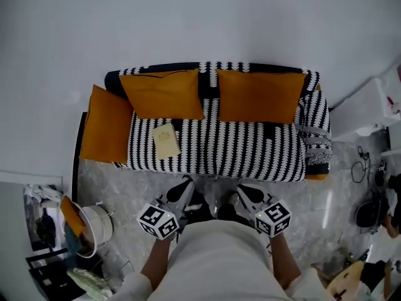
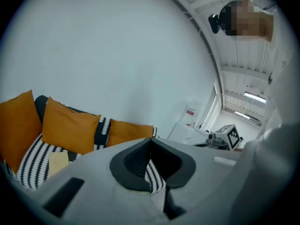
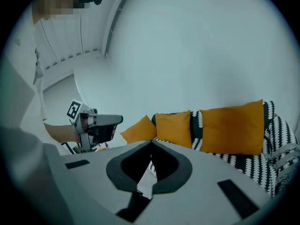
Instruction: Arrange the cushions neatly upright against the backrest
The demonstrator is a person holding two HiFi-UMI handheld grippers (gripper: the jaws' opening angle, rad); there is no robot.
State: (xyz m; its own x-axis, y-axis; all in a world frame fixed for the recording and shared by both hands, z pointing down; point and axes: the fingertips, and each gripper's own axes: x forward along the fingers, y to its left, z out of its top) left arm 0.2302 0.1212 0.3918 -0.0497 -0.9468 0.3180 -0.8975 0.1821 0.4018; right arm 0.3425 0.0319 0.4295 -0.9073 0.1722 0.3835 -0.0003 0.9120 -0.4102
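Observation:
A black-and-white patterned sofa (image 1: 250, 152) holds three orange cushions. One cushion (image 1: 164, 94) leans on the backrest at the left, a second cushion (image 1: 260, 96) stands against it at the right, and a third cushion (image 1: 106, 125) rests against the left armrest. My left gripper (image 1: 186, 184) and right gripper (image 1: 244, 191) hang side by side in front of the sofa's front edge, above the floor. Both are shut with nothing between the jaws. The left gripper view shows the cushions (image 2: 70, 125) beyond its closed jaws; the right gripper view shows the same row of cushions (image 3: 232, 128).
A pale yellow booklet (image 1: 166, 140) lies on the seat near the left cushions. A white bucket (image 1: 97, 226) and clutter stand on the floor at the lower left. A white cabinet (image 1: 369, 108) and cables sit to the sofa's right. A plain wall is behind.

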